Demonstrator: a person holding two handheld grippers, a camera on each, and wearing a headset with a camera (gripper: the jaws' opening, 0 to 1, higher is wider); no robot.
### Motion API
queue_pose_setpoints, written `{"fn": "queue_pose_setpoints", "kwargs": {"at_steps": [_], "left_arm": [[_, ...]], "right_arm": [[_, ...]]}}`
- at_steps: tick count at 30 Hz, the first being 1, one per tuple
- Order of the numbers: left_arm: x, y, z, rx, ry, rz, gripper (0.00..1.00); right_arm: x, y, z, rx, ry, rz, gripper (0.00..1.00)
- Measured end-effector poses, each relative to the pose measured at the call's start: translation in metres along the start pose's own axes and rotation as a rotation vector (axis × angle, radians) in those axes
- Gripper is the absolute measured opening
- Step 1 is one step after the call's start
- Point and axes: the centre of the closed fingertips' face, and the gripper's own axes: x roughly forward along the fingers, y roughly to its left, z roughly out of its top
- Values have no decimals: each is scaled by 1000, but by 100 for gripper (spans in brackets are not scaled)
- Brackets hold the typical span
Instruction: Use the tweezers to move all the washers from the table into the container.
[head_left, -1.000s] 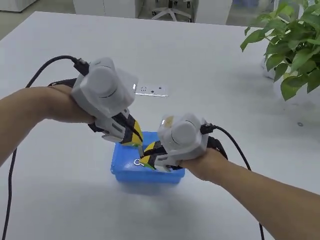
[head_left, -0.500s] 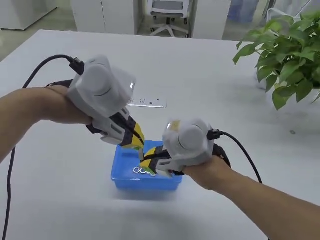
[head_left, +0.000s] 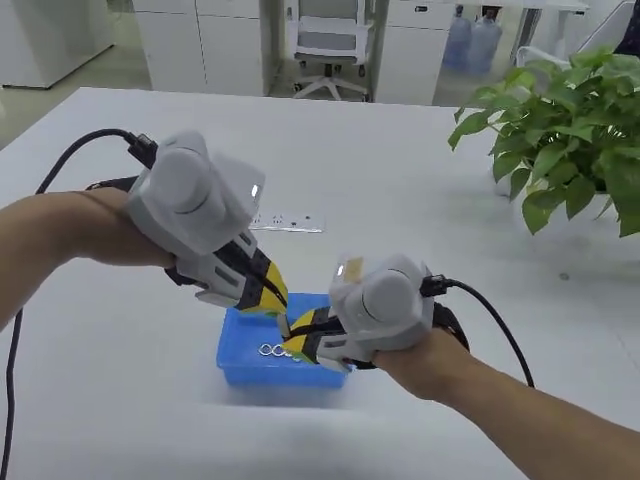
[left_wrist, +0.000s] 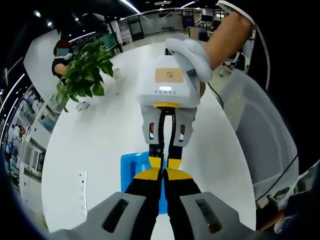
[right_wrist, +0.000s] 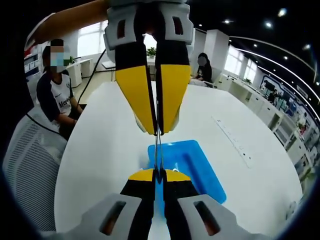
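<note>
At centre frame of the head view, two grippers meet nose to nose over a blue container (head_left: 232, 352) on a white table (head_left: 400, 180). The left hand (head_left: 120, 225) reaches in from the left edge with the forearm nearly level, tipping the left gripper (head_left: 277, 300) down and to the right. The right hand (head_left: 425, 360) comes up from the lower right corner, forearm slanting, and points the right gripper (head_left: 293, 348) leftward, low over the container's right side. A cable trails from each gripper.

Seen from the right gripper view, thin metal tweezers (right_wrist: 157, 150) run up the middle of the frame from the right gripper's own yellow tips to those of the left gripper, which hangs from the top. Both pairs of jaws are pressed together on the tweezers, one pair at each end, above the container.

From the left gripper view, the tips of the two grippers sit almost touching at lower centre, with the container just behind them.

A few washers (head_left: 272, 350) lie in a small cluster inside the container, near its front wall and just left of the right gripper's tips. A power strip (head_left: 288, 221) lies on the table beyond the grippers, and a plant (head_left: 560, 160) stands at upper right.
</note>
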Motion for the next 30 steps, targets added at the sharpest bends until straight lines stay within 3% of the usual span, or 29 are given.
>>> {"fn": "queue_pose_setpoints", "kwargs": {"at_steps": [12,22,30], "left_arm": [[2,-31,-6,-13,-7,11,5],[-2,-40,-13,-25,-3,28,6],[3,-45,-26,-28,29,32,6]], "right_arm": [[-7,28,-9,-49,50,23,5],[-9,36,-10,-96,77,30,4],[-17,38,-14,-144,111,33,4]]}}
